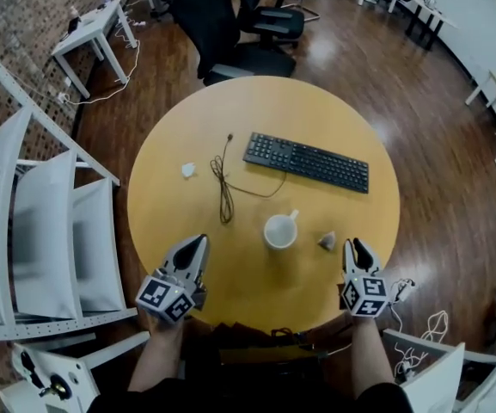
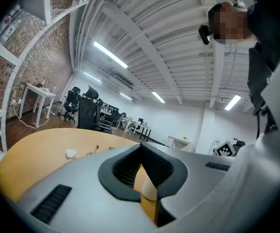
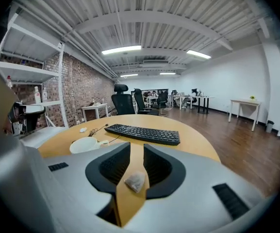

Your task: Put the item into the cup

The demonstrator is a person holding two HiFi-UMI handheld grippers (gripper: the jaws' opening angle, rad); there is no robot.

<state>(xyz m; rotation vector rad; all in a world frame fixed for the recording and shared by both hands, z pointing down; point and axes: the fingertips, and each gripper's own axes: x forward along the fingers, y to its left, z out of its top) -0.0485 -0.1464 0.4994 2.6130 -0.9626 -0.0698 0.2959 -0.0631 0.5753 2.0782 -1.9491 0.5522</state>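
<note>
Round yellow worktop (image 1: 333, 127), black keyboard (image 1: 307, 162) on far side. Left tongs (image 1: 200, 242) pinched together, empty, at near edge. Right tongs (image 1: 354, 244) parted, gripping nothing. White cup (image 1: 280, 231) mid-worktop. Small grey packet (image 1: 327, 241) lies right of cup, between right tongs' jaws.

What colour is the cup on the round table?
White. The cup shows best in the head view.
</note>
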